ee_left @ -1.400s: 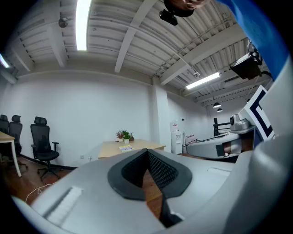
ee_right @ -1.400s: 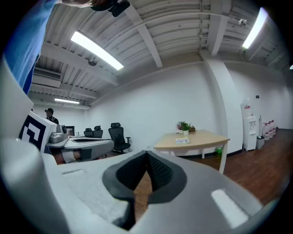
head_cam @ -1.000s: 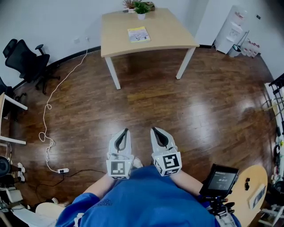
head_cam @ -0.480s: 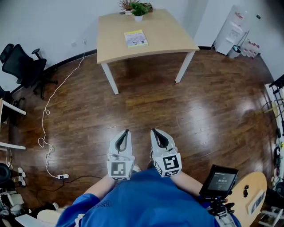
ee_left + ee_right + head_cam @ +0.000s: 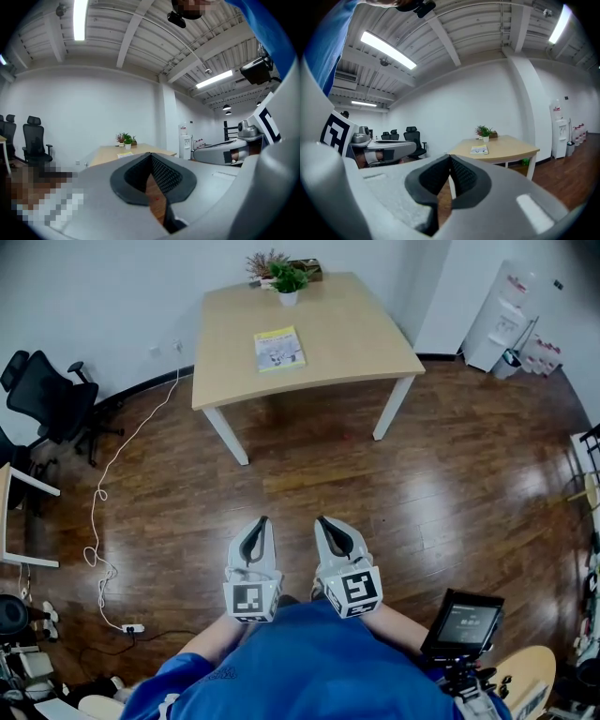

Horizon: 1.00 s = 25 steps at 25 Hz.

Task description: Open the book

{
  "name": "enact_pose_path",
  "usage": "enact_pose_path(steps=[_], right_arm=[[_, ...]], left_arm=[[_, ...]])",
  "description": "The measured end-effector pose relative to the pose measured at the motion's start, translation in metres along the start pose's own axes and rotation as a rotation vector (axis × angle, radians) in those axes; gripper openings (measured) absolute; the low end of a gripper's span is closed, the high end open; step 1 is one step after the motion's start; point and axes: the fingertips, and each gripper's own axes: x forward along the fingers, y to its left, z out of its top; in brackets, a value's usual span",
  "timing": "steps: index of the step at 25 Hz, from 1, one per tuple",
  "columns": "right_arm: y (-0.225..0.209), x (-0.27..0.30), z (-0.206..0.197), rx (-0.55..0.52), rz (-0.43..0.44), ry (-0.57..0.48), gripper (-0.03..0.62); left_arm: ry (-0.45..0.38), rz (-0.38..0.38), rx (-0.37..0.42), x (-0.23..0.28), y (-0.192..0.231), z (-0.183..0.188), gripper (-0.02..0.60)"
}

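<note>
1. Two grippers, held side by side near the person's body and well short of the table. The left gripper has its jaws pressed together at the tips with nothing between them. The right gripper is the same, jaws together and empty.
2. One book, yellow-covered, closed and flat on the table top. It lies on the left half of the table, nearer the far side than the near edge, and just short of the potted plant at the table's far edge. Both gripper views show it small and far ahead.
3. Step in hand, as judged: the approach. Neither gripper touches the table or the book, and the cover is not yet lifted.
4. Next move, as judged: bring both grippers to the table's near edge. Part one pair of jaws to take the cover's free edge, and use the other gripper to hold the book down. Which side the spine lies on cannot be told from here.
5. Edges: the table's near edge and its two near legs are the first things to meet. The plant stands close behind the book, so a long reach over the book risks knocking it.
6. Open room: a broad stretch of bare wood floor lies between the grippers and the table.
   - A white cable trails along the floor left of the table, and a black office chair stands further left.
   - A water dispenser stands right of the table, well clear of the direct line.
</note>
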Motion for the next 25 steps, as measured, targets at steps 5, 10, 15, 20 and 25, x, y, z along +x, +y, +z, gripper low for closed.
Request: enact_pose_path(steps=[5,10,15,20,25], right_arm=[[-0.042,0.024,0.003,0.01,0.034,0.01,0.003],[-0.062,0.048,-0.003,0.034,0.066,0.038,0.003],[-0.072,0.083,-0.008,0.035,0.09,0.061,0.003],[-0.087,0.127,-0.003,0.011,0.081,0.064,0.003],[-0.114,0.192,0.014,-0.012,0.048,0.06,0.003]], left_arm=[[0.011,0.031,0.005,0.046,-0.01,0.003,0.007],[0.035,0.053,-0.002,0.074,-0.009,-0.001,0.007],[0.047,0.064,0.011,0.105,0.01,-0.006,0.006],[0.046,0.061,-0.018,0.146,0.036,-0.019,0.007],[0.024,0.035,-0.02,0.21,0.073,-0.014,0.007]])
